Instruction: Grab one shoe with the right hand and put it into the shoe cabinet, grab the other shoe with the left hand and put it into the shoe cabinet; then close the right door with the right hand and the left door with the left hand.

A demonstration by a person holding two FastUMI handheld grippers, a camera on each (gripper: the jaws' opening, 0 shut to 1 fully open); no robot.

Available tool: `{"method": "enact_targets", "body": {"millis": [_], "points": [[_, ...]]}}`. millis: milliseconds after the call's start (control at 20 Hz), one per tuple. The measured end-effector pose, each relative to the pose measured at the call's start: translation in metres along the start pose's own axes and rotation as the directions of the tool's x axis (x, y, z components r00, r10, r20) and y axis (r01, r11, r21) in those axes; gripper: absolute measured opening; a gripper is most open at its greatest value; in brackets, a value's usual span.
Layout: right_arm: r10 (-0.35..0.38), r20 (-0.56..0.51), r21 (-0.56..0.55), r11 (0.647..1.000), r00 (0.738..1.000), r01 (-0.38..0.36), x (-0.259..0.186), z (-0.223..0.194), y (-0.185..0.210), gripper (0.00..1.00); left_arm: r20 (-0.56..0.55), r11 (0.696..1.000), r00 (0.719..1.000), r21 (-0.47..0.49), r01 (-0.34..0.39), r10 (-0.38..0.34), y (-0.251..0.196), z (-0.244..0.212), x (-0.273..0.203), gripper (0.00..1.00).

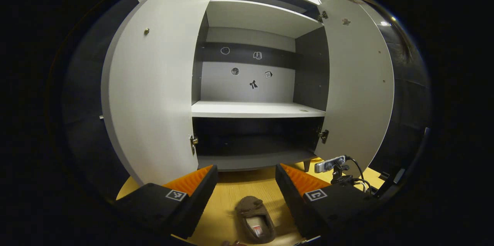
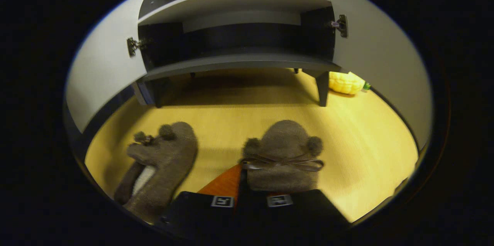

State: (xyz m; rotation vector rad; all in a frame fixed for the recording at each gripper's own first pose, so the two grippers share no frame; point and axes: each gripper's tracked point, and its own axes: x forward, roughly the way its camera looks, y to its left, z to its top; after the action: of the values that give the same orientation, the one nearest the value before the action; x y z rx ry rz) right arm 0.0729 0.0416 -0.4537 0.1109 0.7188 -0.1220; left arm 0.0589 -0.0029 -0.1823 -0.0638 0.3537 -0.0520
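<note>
Left gripper (image 1: pixel 246 178) hangs with its jaws wide apart and nothing between them, facing the open shoe cabinet (image 1: pixel 254 109); a brown slipper (image 1: pixel 254 219) lies on the wooden floor (image 1: pixel 239 192) in front of the cabinet, below the gap between the fingers. A small camera on a stand (image 1: pixel 332 165) sits by the cabinet's right door (image 1: pixel 359 83).

Right gripper (image 2: pixel 251 188), in the right gripper view, has its jaws closed on the heel of a second brown slipper (image 2: pixel 283 153), toe towards the cabinet (image 2: pixel 239 60). The first slipper (image 2: pixel 162 161) lies just beside it on the floor (image 2: pixel 231 114), both in front of the cabinet.
</note>
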Motion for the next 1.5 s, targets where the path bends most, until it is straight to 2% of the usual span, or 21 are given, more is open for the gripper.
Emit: {"method": "enact_targets", "body": {"millis": [200, 350, 550, 700, 850, 1000, 1200, 1350, 1500], "points": [[0.024, -0.025, -0.042, 0.999, 0.999, -0.025, 0.003, -0.003, 0.0, 0.12, 0.001, 1.0, 1.0, -0.005, 0.003, -0.003, -0.002, 0.002, -0.004, 0.95], [0.062, 0.013, -0.01, 0.998, 0.998, -0.062, -0.014, 0.024, 0.004, 0.12, 0.02, 1.0, 1.0, 0.012, 0.021, -0.021, -0.008, 0.008, -0.011, 0.95], [0.083, 0.169, 0.0, 0.996, 0.982, -0.085, -0.063, 0.117, 0.005, 0.12, 0.047, 0.998, 0.997, 0.015, 0.053, -0.054, -0.021, 0.024, -0.025, 0.95], [0.087, 0.304, -0.02, 0.996, 0.949, -0.085, -0.101, 0.203, 0.005, 0.12, 0.074, 0.997, 0.995, 0.0, 0.072, -0.071, -0.033, 0.039, -0.042, 0.95], [0.094, 0.407, -0.047, 0.995, 0.908, -0.083, -0.12, 0.276, 0.007, 0.12, 0.086, 0.997, 0.993, -0.005, 0.078, -0.077, -0.045, 0.048, -0.057, 0.95], [0.106, 0.459, -0.064, 0.994, 0.882, -0.086, -0.116, 0.336, 0.011, 0.12, 0.094, 0.998, 0.994, -0.023, 0.057, -0.055, -0.052, 0.052, -0.065, 0.95], [0.1, 0.539, -0.088, 0.994, 0.836, -0.062, -0.101, 0.427, 0.011, 0.12, 0.086, 0.999, 0.996, -0.049, -0.017, 0.021, -0.051, 0.054, -0.067, 0.95], [0.096, 0.543, -0.114, 0.993, 0.834, -0.039, -0.069, 0.478, 0.011, 0.12, 0.075, 0.996, 0.995, -0.065, -0.067, 0.072, -0.051, 0.055, -0.059, 0.95], [0.085, 0.497, -0.136, 0.991, 0.864, -0.019, -0.019, 0.505, 0.011, 0.12, 0.072, 0.99, 0.99, -0.075, -0.117, 0.123, -0.048, 0.058, -0.047, 0.95]]}}
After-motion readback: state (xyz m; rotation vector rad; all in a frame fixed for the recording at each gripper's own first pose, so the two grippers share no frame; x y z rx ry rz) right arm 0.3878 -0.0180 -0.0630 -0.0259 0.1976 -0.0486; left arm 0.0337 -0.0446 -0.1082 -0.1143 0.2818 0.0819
